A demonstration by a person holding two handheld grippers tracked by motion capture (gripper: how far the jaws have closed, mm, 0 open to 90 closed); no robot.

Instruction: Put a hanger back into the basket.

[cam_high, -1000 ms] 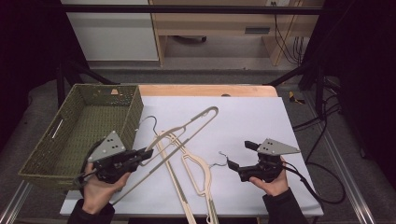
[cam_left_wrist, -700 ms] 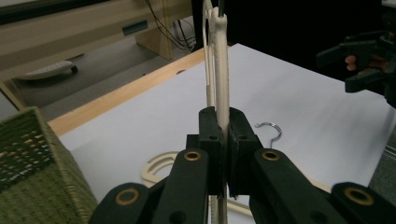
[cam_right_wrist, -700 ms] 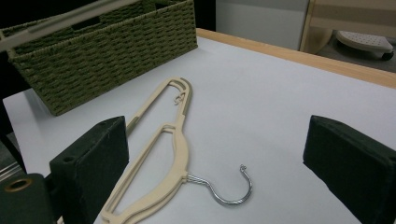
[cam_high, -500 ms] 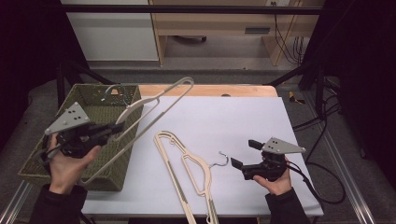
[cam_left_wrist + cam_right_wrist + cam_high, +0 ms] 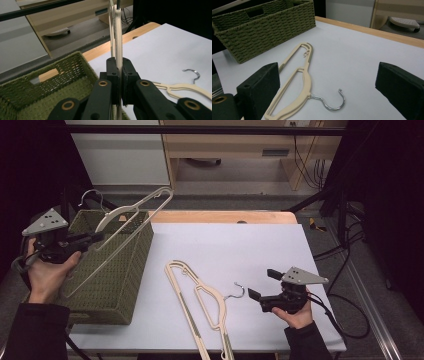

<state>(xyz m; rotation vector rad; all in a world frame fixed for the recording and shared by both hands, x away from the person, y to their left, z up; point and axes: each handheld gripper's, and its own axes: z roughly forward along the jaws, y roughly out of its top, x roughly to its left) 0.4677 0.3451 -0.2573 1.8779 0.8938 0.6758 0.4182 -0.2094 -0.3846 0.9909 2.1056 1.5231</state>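
Nearest the camera, a cream hanger (image 5: 200, 305) lay flat on the white table (image 5: 260, 250), chrome hook pointing toward the right hand-held gripper (image 5: 260, 287), whose jaws were spread wide with nothing between them. The right gripper view showed that hanger (image 5: 297, 82) up close, just past the black pads.

Off to the left, the green woven basket (image 5: 115, 270) sat at the table's edge. You could see a slot handle in its wall from the left gripper view. The left hand-held gripper (image 5: 97, 237) was pinching the second cream hanger (image 5: 132, 210), held up over the basket, hook toward the far side.

Beyond the table: grey floor, a wooden bench (image 5: 235, 145), cables (image 5: 305, 155) at the back right.
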